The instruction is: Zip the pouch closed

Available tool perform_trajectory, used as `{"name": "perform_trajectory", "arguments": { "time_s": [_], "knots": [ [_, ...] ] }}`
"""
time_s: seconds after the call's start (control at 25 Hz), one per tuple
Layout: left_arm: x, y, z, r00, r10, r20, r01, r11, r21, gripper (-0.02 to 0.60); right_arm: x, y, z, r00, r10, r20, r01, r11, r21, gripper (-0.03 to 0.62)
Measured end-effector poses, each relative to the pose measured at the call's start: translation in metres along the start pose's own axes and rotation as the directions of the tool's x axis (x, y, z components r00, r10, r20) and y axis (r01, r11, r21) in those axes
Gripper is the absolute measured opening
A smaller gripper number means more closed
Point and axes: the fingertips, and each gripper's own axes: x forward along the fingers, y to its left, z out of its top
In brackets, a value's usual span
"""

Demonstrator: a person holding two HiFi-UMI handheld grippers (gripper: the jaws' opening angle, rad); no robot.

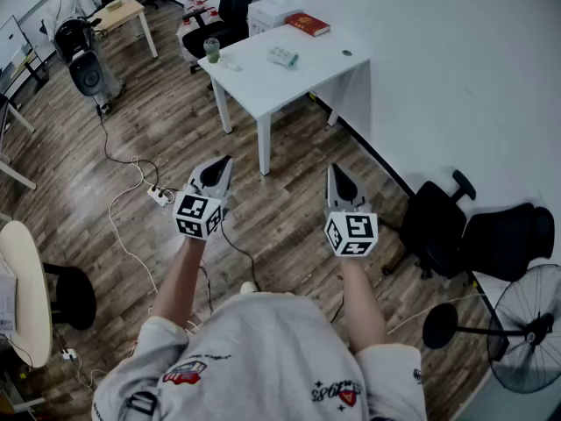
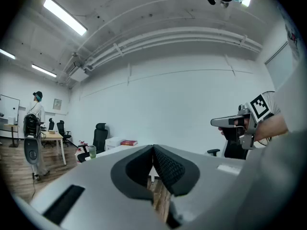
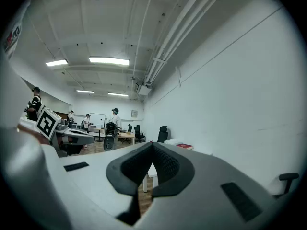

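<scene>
Nearest, above the wood-plank floor, the left gripper and right gripper are held level, each with its ribbed dark pads pressed together on nothing. Farther off, the square white table carries a small, pale, flat pouch, a clear cup holding something green, and a red book.

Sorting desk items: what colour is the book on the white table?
The book is red, clearest in the head view.
</scene>
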Motion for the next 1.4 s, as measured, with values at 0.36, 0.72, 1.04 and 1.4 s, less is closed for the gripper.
{"name": "perform_trajectory", "arguments": {
  "time_s": [0.36, 0.72, 1.04, 1.4],
  "knots": [
    [0.002, 0.003, -0.002, 1.0, -0.003, 0.004, 0.003, 1.0, 0.008, 0.006, 0.006, 0.0, -0.004, 1.0, -0.001, 0.001, 0.001, 1.0, 0.009, -0.005],
    [-0.008, 0.02, -0.01, 1.0, 0.005, 0.0, -0.005, 1.0, -0.004, 0.006, 0.013, 0.013, -0.009, 1.0, 0.002, 0.001, -0.002, 1.0, 0.011, 0.049],
    [-0.015, 0.031, -0.012, 1.0, -0.027, 0.006, 0.027, 1.0, -0.01, 0.057, 0.015, 0.022, -0.009, 0.999, -0.036, 0.015, 0.036, 0.999, 0.006, 0.16],
    [-0.022, 0.045, -0.024, 0.998, -0.055, 0.028, 0.057, 0.997, -0.053, 0.274, 0.019, 0.033, -0.017, 0.997, -0.08, 0.015, 0.079, 0.997, 0.016, 0.28]
  ]
}}
